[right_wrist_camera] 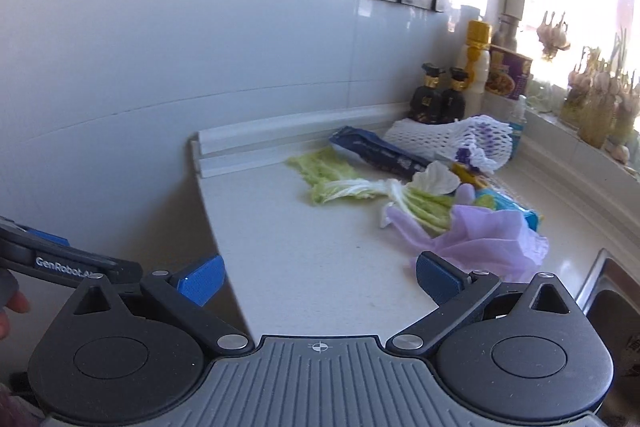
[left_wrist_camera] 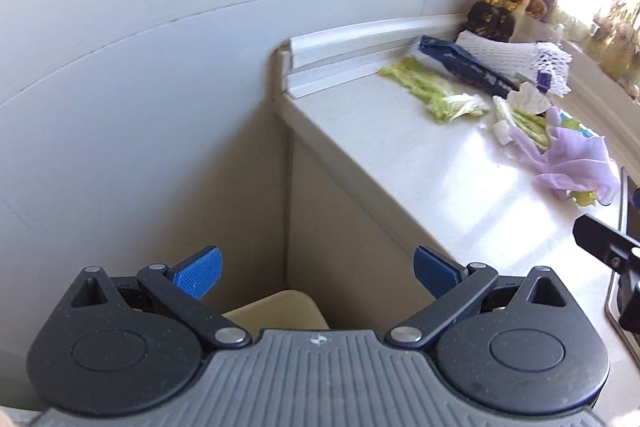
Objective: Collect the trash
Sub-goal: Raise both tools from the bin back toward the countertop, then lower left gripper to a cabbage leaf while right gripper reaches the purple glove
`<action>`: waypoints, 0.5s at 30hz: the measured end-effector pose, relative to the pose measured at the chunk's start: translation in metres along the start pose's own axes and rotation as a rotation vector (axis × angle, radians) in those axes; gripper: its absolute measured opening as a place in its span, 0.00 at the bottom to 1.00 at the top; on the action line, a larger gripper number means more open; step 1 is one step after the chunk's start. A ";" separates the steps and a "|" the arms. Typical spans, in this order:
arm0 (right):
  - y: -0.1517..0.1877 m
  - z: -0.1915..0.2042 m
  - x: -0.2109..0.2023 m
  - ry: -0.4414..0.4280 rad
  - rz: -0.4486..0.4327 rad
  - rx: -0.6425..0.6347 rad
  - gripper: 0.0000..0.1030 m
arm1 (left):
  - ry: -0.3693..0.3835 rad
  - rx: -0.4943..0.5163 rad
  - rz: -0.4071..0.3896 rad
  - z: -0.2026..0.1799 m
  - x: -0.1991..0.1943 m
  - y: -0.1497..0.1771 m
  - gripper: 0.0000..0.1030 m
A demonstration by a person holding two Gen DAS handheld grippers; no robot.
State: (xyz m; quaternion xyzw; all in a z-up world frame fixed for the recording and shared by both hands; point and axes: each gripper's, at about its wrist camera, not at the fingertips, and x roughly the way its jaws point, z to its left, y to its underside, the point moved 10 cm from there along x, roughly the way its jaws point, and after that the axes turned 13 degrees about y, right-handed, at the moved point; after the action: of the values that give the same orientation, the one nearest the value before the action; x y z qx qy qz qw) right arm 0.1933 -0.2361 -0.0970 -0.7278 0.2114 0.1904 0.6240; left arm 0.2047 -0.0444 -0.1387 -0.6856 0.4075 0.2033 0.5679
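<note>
Hovering off counter edge, left gripper [left_wrist_camera: 318, 269] jaws wide, empty. Right gripper [right_wrist_camera: 318, 277] jaws wide, empty, over countertop [right_wrist_camera: 304, 247]. Trash at 1 o'clock: cabbage leaves [right_wrist_camera: 332, 179], blue wrapper [right_wrist_camera: 376, 149], purple bag [right_wrist_camera: 488, 239], foam net [right_wrist_camera: 452, 137].

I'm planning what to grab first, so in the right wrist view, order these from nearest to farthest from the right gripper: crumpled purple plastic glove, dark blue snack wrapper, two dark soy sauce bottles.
1. Crumpled purple plastic glove: just beyond the right gripper, right side.
2. Dark blue snack wrapper: mid-counter, behind the cabbage leaves.
3. Two dark soy sauce bottles: at the back wall.
</note>
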 end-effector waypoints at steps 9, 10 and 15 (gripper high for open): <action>0.019 -0.060 0.022 0.088 0.019 0.072 1.00 | 0.073 0.082 -0.020 -0.058 0.024 -0.025 0.99; 0.021 -0.066 0.026 0.096 0.025 0.081 1.00 | 0.081 0.092 -0.020 -0.064 0.025 -0.027 0.99; 0.028 -0.099 0.042 0.142 0.048 0.106 1.00 | 0.106 0.136 -0.022 -0.089 0.041 -0.035 0.99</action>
State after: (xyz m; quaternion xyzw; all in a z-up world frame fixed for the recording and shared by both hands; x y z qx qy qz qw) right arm 0.2146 -0.3403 -0.1279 -0.7000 0.2824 0.1418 0.6405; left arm 0.2401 -0.1409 -0.1232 -0.6597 0.4425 0.1323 0.5929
